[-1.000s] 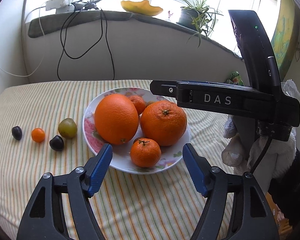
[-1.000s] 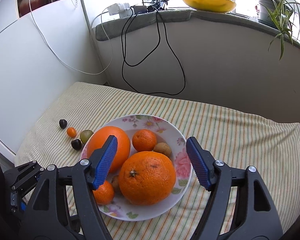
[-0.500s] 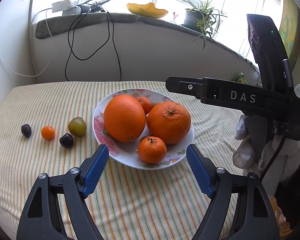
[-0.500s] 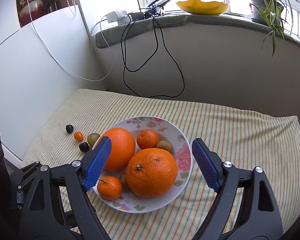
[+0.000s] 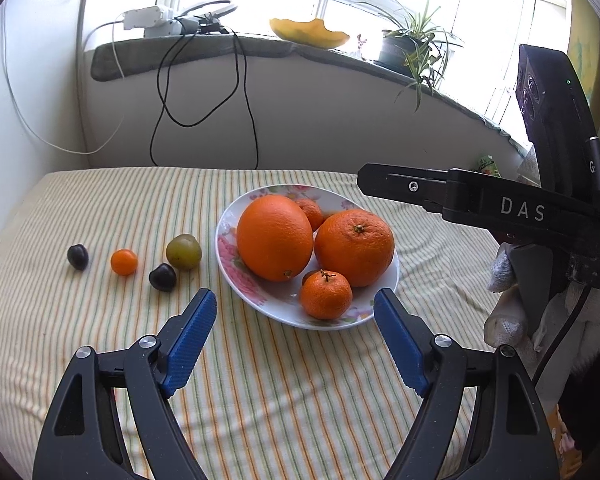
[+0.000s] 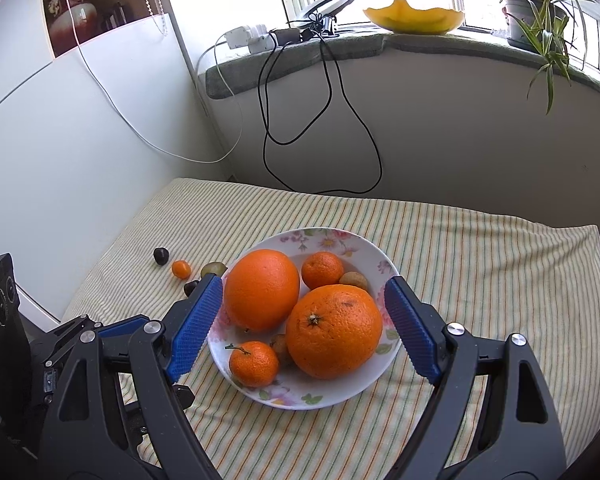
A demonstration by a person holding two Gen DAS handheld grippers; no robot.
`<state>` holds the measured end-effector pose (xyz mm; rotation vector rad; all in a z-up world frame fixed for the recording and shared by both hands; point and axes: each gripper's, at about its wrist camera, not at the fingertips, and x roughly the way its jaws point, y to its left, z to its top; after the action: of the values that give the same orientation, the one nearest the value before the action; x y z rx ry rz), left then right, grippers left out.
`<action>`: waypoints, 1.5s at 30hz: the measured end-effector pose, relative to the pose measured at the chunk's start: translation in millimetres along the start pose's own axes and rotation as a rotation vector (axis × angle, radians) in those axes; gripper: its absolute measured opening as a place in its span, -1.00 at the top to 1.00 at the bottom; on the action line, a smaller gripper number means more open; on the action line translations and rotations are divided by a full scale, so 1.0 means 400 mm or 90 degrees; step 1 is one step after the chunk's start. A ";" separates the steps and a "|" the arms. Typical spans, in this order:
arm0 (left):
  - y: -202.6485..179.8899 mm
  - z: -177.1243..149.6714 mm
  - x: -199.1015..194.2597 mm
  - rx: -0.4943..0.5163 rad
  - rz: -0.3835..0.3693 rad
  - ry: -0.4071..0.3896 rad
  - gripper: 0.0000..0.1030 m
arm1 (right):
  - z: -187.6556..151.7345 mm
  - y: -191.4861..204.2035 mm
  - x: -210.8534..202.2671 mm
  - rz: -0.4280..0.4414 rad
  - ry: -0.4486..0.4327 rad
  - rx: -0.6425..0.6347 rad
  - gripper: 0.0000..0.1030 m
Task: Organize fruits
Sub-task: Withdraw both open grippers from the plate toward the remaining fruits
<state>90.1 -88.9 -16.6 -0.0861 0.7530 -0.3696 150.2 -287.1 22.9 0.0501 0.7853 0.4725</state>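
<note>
Evidently between picks: left gripper [image 5: 294,324] and right gripper [image 6: 304,322] both spread wide, holding nothing. Oranges and mandarins heaped on the floral plate [image 6: 340,394]; four small fruits [image 5: 183,251] loose on the striped worktop [image 5: 280,400] beside it. Next, probably reaching left for one.

Home: windowsill [image 6: 420,46], houseplant [image 6: 540,12].
</note>
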 end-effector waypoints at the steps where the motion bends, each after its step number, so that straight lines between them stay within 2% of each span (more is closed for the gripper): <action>1: 0.002 0.000 -0.002 -0.001 0.000 -0.001 -0.58 | 0.000 0.002 -0.003 0.003 -0.001 0.001 -0.66; 13: 0.037 -0.004 -0.023 -0.011 0.013 -0.015 -0.58 | -0.003 0.050 -0.007 0.029 -0.001 -0.003 -0.66; 25: 0.116 -0.011 -0.034 -0.032 0.039 -0.019 -0.58 | -0.004 0.118 0.026 0.051 0.011 -0.022 -0.66; 45: 0.337 -0.044 -0.060 -0.117 0.078 -0.019 -0.58 | -0.006 0.248 0.117 0.087 0.052 -0.087 -0.66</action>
<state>102.1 46.3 -41.6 -0.2164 0.7582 -0.1824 138.3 -178.4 11.2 -0.0426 0.8308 0.6596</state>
